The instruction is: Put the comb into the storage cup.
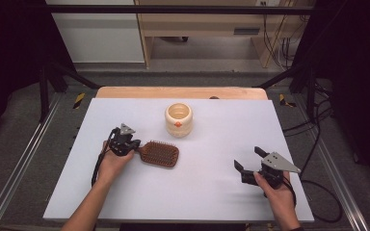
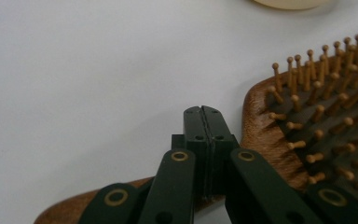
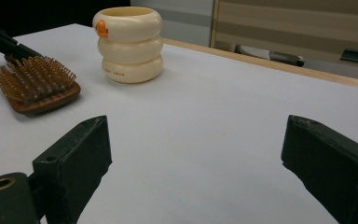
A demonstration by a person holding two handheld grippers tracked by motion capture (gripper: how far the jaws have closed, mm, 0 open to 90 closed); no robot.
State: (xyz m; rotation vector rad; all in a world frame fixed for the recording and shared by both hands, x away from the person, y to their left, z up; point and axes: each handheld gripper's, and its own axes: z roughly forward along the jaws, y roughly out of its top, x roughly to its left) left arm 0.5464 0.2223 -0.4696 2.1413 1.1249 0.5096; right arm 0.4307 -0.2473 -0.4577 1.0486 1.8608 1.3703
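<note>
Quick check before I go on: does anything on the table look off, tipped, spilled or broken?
Nothing stands out. The hairbrush lies flat, bristles up, its handle under the shut left gripper. The cream cup stands upright, apart from the brush, no spill. The right gripper rests open over bare table.

Bright tabletop, dark bkgd, soft shadows
</note>
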